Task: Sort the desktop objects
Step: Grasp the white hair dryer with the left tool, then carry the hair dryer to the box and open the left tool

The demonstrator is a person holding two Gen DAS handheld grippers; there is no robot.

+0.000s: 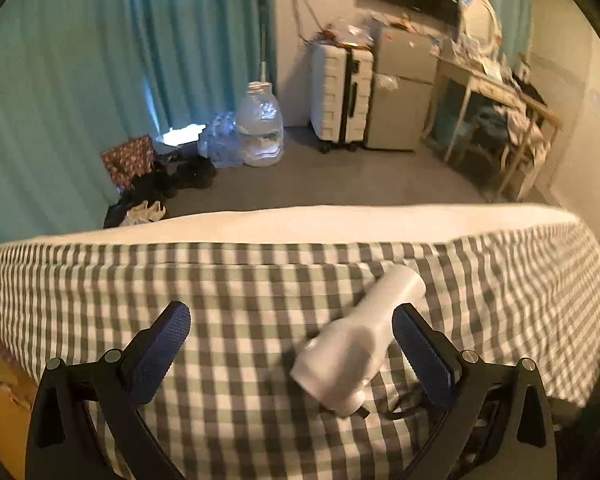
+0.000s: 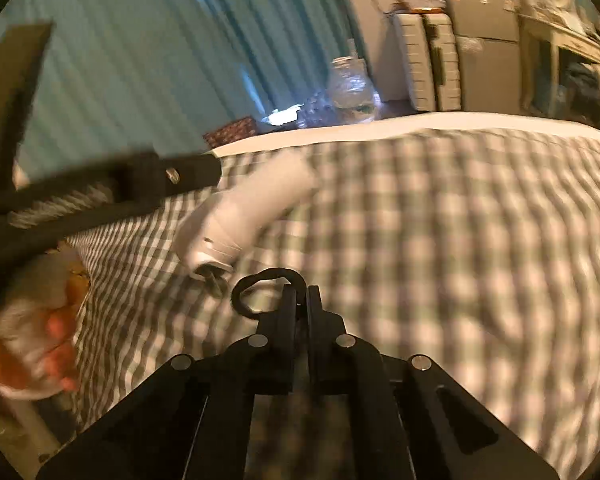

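Observation:
A white handheld device (image 1: pixel 360 328) shaped like a hair dryer lies on the grey-and-white checked cloth (image 1: pixel 220 288). A black cord (image 1: pixel 404 404) comes out of its near end. My left gripper (image 1: pixel 292 320) is open and straddles the device, whose body lies close to the right blue pad (image 1: pixel 416 344). In the right wrist view the device (image 2: pixel 252 208) lies ahead to the left, and its black cord (image 2: pixel 256 280) makes a loop at my fingertips. My right gripper (image 2: pixel 300 292) is shut, with the cord loop pinched between its jaws. One of the left gripper's fingers (image 2: pixel 188 172) crosses above the device.
The cloth ends at a white mattress edge (image 1: pixel 300 220), with floor beyond. On the floor are a clear water jug (image 1: pixel 260 124), a white suitcase (image 1: pixel 340 100), a small fridge (image 1: pixel 400 92) and a cluttered desk (image 1: pixel 492 92). A person's hand (image 2: pixel 40 340) is at the lower left.

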